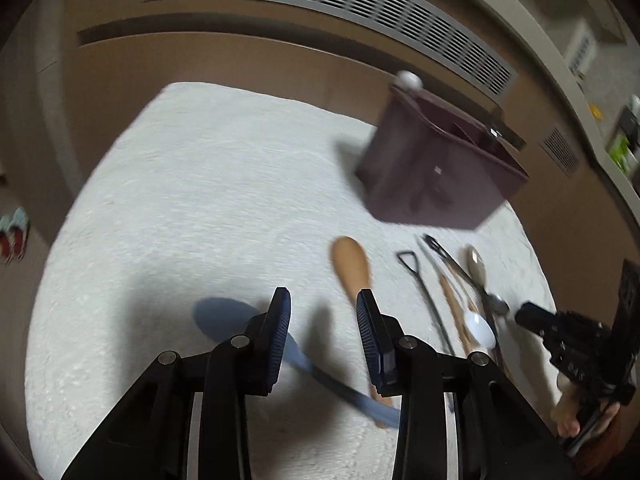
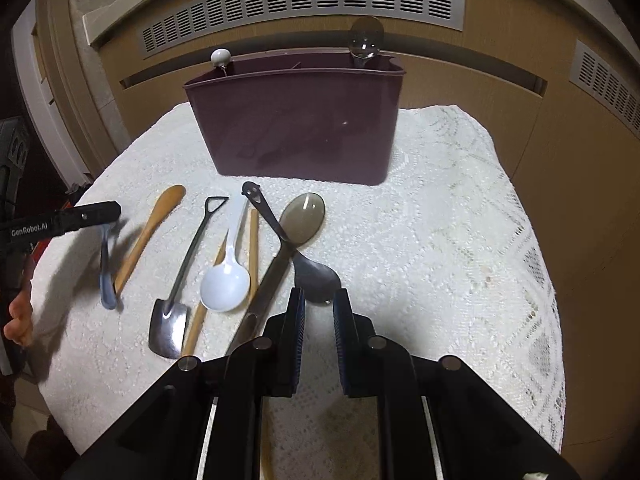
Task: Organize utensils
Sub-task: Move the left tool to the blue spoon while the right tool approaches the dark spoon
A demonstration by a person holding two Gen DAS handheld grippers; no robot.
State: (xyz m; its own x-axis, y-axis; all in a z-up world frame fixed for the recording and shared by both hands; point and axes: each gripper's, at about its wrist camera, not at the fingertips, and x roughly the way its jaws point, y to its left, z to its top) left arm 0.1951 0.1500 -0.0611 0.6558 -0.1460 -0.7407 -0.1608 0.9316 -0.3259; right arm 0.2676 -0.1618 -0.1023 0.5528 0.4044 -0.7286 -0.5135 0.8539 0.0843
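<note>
1. While nothing is gripped yet, the biggest thing is the white lace cloth (image 2: 460,208) over the table, spreading under and ahead of both grippers.
2. Straight ahead of the right gripper (image 2: 319,300), at the far side of the cloth, stands the maroon caddy (image 2: 296,120); a white-knobbed utensil (image 2: 220,57) and a clear-bowled spoon (image 2: 365,38) already poke out of it.
3. Between that gripper and the caddy, mostly to its left, lie the loose utensils: a smoky translucent spoon (image 2: 303,218), a dark metal spoon (image 2: 314,274) with its bowl just ahead of the fingertips, a white plastic spoon (image 2: 225,284), a shovel-shaped spoon (image 2: 170,320) and a wooden spoon (image 2: 150,232).
4. Its jaws stand narrowly apart, empty.
5. The left gripper (image 1: 323,300) has its jaws wide apart and empty, over a blue spoon (image 1: 224,314) whose handle runs beneath them; the wooden spoon's bowl sits just ahead to its right.
6. Judged step: picking the next utensil. The left needs to lower and close across the blue handle; the right would have to open wider to take the dark spoon.
</note>
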